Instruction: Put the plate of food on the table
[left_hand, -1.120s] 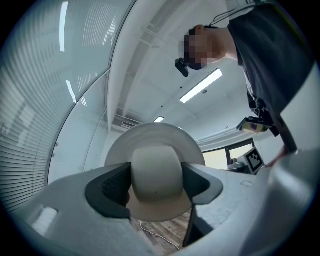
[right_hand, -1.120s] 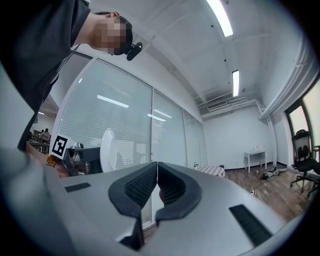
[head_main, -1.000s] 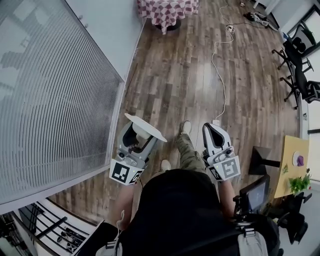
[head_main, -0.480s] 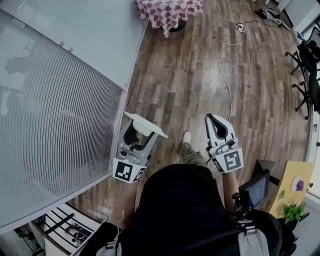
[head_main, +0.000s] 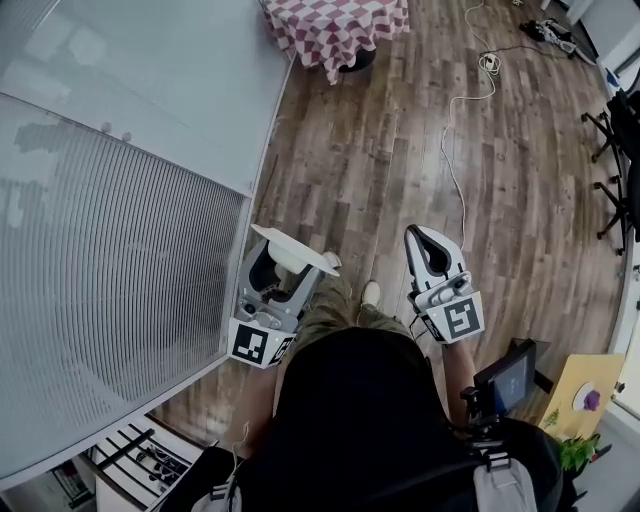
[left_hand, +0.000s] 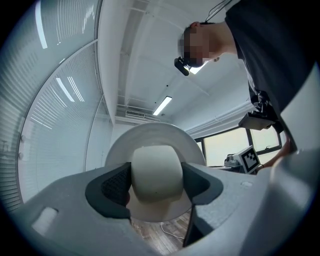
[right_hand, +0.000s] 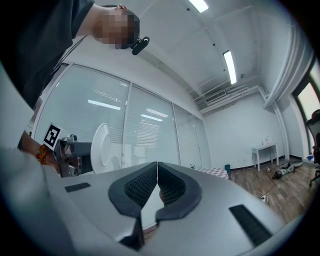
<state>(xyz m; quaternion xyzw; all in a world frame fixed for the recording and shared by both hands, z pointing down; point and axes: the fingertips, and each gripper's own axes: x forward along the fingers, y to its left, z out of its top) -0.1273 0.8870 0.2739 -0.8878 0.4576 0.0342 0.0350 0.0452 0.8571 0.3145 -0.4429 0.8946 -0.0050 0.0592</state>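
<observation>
Left gripper (head_main: 278, 272) fingers clamped on plate (head_main: 300, 252), right gripper (head_main: 428, 240) fingers together; glass wall (head_main: 150, 120) alongside, checkered table (head_main: 335, 22) well ahead.

White plate (head_main: 292, 250) held by underside foot between fingers (left_hand: 113, 188).

A glass partition wall (head_main: 130, 230) runs close along the outer side of the left gripper (head_main: 283, 270) and its plate (head_main: 290, 249). Ahead, bare wood floor (head_main: 370, 160) lies open up to the checked-cloth table (head_main: 335, 22), crossed only by a white cable (head_main: 448, 160) on the right. A monitor (head_main: 505, 378) stands near the right gripper (head_main: 425, 238), on its outer side.
</observation>
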